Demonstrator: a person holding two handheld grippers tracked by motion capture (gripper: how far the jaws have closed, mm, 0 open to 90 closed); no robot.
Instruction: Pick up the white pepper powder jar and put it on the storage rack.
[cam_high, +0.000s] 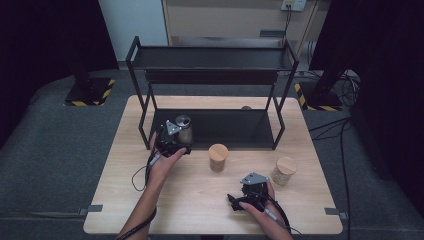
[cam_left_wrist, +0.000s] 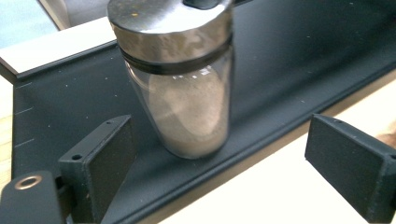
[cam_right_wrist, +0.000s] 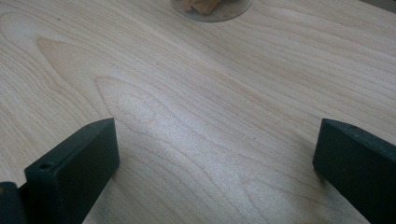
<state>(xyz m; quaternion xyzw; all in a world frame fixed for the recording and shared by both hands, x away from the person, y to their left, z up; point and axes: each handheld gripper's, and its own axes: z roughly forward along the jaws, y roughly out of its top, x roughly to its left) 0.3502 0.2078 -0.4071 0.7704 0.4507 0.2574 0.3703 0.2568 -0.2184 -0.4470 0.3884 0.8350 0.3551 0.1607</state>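
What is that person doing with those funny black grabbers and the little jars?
The person holds a grabber in each hand. The left gripper is open right in front of a metal-lidded jar that stands on the bottom shelf of the black rack; its jaws are not touching the jar. The right gripper is open too, low over the wooden table, holding nothing. Two wooden-lidded jars stand on the table.

A clear glass jar (cam_left_wrist: 187, 93) with a metal lid stands upright on the black rack's lower shelf (cam_left_wrist: 299, 56), near its front edge. It holds pale brown powder.
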